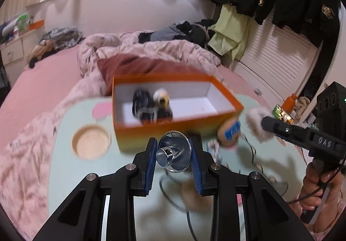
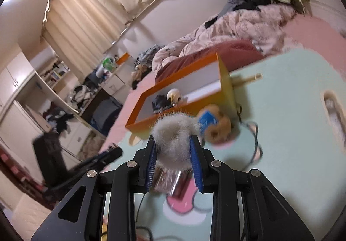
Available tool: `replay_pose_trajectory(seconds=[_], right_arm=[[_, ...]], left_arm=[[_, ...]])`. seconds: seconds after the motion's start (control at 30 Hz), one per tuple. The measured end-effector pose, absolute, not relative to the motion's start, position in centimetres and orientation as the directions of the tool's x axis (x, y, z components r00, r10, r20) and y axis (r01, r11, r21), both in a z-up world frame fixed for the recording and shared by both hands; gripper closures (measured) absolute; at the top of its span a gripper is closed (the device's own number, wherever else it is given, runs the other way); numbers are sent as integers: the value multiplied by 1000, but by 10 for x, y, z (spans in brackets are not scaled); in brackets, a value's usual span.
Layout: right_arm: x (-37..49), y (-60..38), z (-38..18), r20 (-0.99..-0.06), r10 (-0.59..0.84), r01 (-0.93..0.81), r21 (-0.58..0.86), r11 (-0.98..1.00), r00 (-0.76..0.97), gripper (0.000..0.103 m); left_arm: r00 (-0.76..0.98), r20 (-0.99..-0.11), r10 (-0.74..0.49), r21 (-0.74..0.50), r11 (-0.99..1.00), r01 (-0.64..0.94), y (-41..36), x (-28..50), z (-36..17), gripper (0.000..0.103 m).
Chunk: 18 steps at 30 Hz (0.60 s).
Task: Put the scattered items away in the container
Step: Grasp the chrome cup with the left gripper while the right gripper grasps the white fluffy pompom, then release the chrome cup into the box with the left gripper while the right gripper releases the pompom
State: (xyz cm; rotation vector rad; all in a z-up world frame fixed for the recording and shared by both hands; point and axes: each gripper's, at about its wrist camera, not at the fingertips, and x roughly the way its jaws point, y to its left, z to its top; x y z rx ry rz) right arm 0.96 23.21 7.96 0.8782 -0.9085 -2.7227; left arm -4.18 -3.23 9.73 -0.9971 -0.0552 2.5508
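Orange cardboard marks the goal: the open box (image 1: 173,133) sits on the mint-green desk (image 1: 64,176) laid over the bed, and already holds a dark bundle (image 1: 140,102) and a small white-and-yellow toy (image 1: 161,96). Both grippers are loaded, so the step in hand looks like the carry toward the box. The left hand-held gripper (image 1: 174,154) is clamped on a shiny silver funnel-shaped piece (image 1: 173,152), held just in front of the box's near wall. The right hand-held gripper (image 2: 173,154) pinches a grey fur pompom (image 2: 173,137), with the fluff bulging out above its blue pads (image 2: 151,161); the near rim of the box lies just beyond it.

Left on the desk are a tan plush toy with a blue patch (image 1: 230,133), touching or nearly touching the box's near corner, a thin black cable (image 1: 250,150) and a pink-topped clear case (image 2: 175,184) below the right fingers.

Next, each load probably needs to clear the rim and come over bare floor inside the box before the jaws part. The silver piece looks slick and may roll; the pompom should drop softly.
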Motion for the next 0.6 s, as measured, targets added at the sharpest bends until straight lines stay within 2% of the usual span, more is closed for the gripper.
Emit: replay_pose_trajectory(seconds=[0.2, 0.37, 0.43, 0.47, 0.5, 0.53, 0.57, 0.6], right_arm=[[-48, 230, 112, -531, -181, -97, 454, -886, -828, 72], [-93, 231, 119, -566, -118, -154, 410, -899, -816, 72], [-105, 230, 116, -585, -81, -183, 377, -908, -807, 70], [-110, 229, 113, -599, -67, -197, 364, -910, -798, 69], [-114, 229, 110, -613, -56, -211, 354, -911, -788, 63], [-118, 230, 107, -627, -42, -227, 342, -912, -778, 52], [-118, 230, 105, -638, -18, -248, 325, -913, -770, 45], [-116, 230, 104, -638, 16, -272, 306, -912, -770, 36]], left_arm=[[-646, -669, 368, -177, -923, -342, -15, -98, 116, 75], [-659, -696, 283, -119, -952, -283, -9, -145, 112, 75], [-644, -709, 287, -143, -953, -267, -13, -157, 106, 72], [-633, -716, 295, -167, -952, -255, -15, -160, 102, 57], [-626, -719, 302, -198, -953, -231, -20, -161, 99, 33], [-630, -713, 306, -216, -952, -218, -24, -160, 97, 24], [-643, -699, 314, -236, -950, -207, -28, -157, 96, 16], [-661, -679, 320, -253, -947, -199, -33, -151, 95, 15]])
